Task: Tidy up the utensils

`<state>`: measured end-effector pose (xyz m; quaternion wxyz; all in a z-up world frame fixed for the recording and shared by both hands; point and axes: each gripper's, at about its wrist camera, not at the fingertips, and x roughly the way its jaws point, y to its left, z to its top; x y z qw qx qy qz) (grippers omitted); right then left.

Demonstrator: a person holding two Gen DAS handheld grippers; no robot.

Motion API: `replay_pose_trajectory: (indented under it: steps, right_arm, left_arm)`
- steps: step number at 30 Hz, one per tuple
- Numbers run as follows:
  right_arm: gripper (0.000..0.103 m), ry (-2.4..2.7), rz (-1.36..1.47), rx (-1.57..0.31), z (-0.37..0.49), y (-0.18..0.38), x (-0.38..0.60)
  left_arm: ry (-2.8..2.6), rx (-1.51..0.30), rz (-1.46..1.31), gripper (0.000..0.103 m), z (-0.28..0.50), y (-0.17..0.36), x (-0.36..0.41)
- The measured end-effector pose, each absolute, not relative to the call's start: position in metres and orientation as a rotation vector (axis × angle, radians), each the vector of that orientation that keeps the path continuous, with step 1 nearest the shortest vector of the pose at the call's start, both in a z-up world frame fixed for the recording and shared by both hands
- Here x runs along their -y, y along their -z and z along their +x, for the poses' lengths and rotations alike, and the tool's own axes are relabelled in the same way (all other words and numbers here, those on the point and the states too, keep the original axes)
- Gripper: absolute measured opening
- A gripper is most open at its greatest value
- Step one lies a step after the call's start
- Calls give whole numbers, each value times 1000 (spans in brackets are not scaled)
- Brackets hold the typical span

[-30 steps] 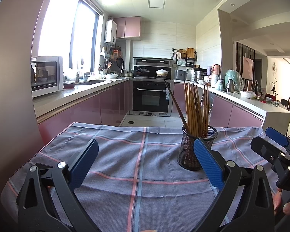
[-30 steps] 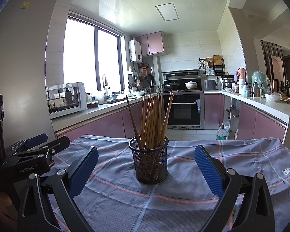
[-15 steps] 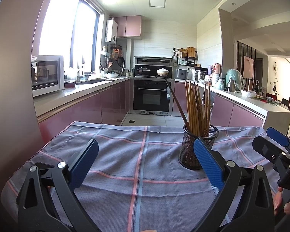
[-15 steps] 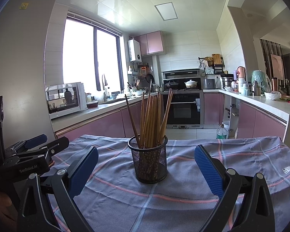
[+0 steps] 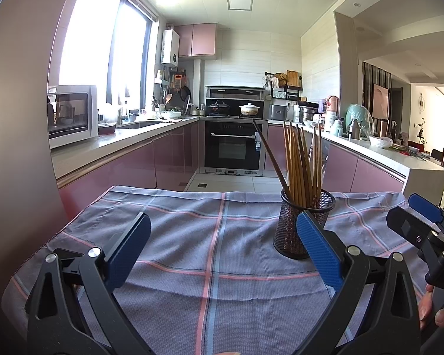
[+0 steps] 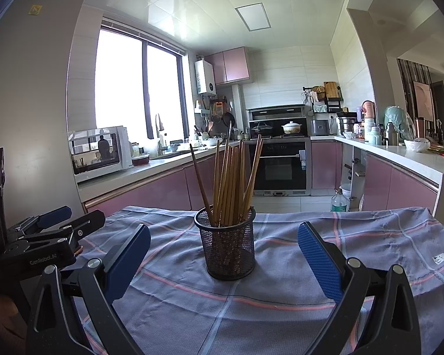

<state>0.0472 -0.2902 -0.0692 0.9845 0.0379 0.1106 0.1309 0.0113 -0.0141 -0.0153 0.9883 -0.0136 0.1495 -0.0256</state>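
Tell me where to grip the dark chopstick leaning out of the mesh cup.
Grip the dark brown chopstick on its upper shaft, coming from above with the right tongs. It leans left, clear of the pale wooden chopsticks bunched in the black mesh cup.

left blue-padded gripper finger (image 5: 318, 248) hiding black mesh cup's (image 5: 287, 230) near right side | chopstick (image 6: 229, 177) lower ends blurring inside mesh
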Motion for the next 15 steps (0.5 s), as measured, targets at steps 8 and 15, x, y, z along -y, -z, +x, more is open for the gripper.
replay_pose_trajectory:
  steps: [8,15]
  right_arm:
    - [96,-262,78,-225,48,70,288]
    - [96,-262,79,-224,48,70,289]
  left_arm:
    - [50,-300,-28,97,12,15,14]
    - [51,-302,-27,97,12,15,14]
